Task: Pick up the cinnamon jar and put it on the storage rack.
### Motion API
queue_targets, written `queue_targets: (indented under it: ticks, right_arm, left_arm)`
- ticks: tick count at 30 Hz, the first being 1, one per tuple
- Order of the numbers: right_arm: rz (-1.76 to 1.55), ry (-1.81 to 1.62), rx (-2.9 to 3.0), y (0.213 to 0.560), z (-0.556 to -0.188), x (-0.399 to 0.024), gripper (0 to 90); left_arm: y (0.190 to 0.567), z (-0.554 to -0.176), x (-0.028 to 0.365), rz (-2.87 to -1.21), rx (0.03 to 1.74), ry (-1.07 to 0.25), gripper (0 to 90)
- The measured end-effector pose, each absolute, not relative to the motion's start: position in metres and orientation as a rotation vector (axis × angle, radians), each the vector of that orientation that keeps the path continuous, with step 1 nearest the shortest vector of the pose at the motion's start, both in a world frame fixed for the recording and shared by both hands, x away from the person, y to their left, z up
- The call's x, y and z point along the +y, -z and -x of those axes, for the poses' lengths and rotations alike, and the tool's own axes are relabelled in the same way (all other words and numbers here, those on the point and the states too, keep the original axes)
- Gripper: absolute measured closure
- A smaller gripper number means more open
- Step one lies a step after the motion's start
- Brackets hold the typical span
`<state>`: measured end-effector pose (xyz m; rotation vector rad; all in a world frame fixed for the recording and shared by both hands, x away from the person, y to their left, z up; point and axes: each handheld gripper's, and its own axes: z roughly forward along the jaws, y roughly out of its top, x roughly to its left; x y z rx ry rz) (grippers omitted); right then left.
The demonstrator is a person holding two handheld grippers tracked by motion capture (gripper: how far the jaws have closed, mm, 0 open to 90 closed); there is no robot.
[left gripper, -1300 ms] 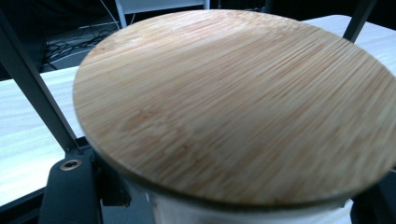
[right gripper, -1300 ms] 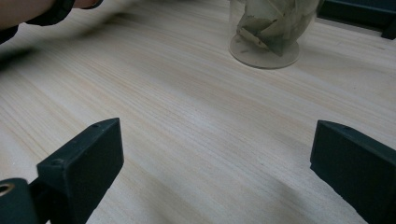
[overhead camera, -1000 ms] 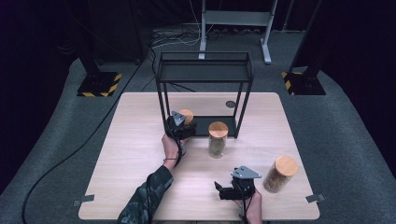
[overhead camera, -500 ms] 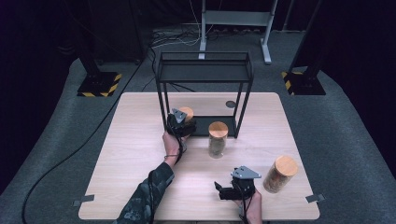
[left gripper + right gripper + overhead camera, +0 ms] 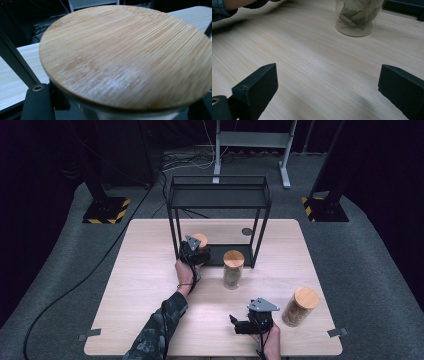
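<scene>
The left claw (image 5: 196, 254) still pinches the jar (image 5: 199, 240) at the rack's (image 5: 218, 195) lower shelf; little has shifted (so placing looks unfinished). On the table (image 5: 145, 285), the right claw (image 5: 239, 324) stays spread, idle, holding nothing.

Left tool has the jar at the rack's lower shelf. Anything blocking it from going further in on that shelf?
Nothing visible blocks it. The left tool holds the jar just right of the rack's front left post; the lower shelf behind looks bare. The second jar stands on the table, outside the rack.
</scene>
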<state>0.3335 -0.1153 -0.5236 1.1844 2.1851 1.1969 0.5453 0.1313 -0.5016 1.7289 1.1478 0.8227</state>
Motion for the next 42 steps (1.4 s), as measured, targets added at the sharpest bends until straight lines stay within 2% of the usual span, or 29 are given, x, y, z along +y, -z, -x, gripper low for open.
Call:
queue_targets:
  ticks: [20, 42]
  right_arm:
    - [-1.178, -1.193, 2.189, 0.524, -0.334, -0.115, 2.1]
    - [-1.180, -1.188, 2.185, 0.524, -0.333, -0.115, 2.0]
  left_arm:
    - [0.514, -0.559, 0.134, -1.701, 1.201, -0.779, 25.2]
    - [0.513, -0.568, 0.130, -1.702, 1.217, -0.790, 25.0]
